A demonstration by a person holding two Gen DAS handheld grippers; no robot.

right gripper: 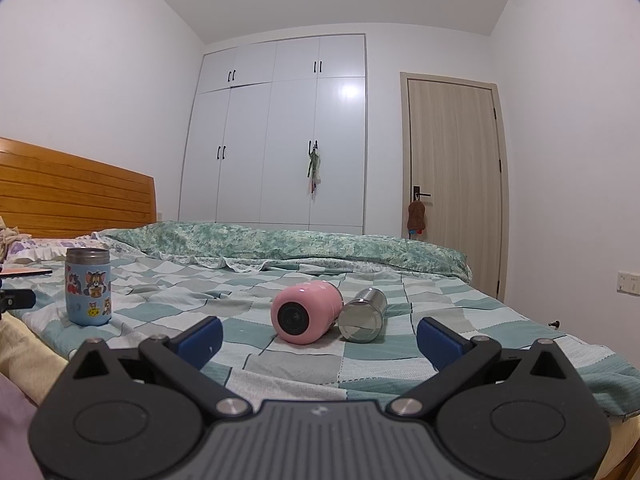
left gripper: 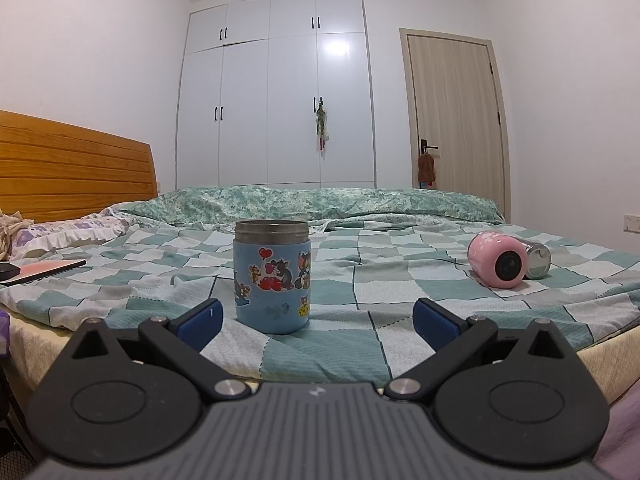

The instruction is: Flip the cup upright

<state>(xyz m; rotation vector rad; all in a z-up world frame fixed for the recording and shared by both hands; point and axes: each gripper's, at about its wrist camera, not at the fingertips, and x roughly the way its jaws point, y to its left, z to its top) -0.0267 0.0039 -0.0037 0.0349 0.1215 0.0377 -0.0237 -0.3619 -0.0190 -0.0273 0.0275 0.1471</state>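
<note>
Blue, cartoon-printed, one cup (right gripper: 87, 286) already stands upright on the checked bedspread (right gripper: 288, 364), well left of the pink cup (right gripper: 306, 311), which lies on its side touching a steel cup (right gripper: 363, 315) on its right. The step in hand looks like the approach to the pink cup; next comes closing around its body and tipping it up. Both the left gripper (left gripper: 316, 322) and right gripper (right gripper: 318, 338) gape wide, holding nothing.
</note>
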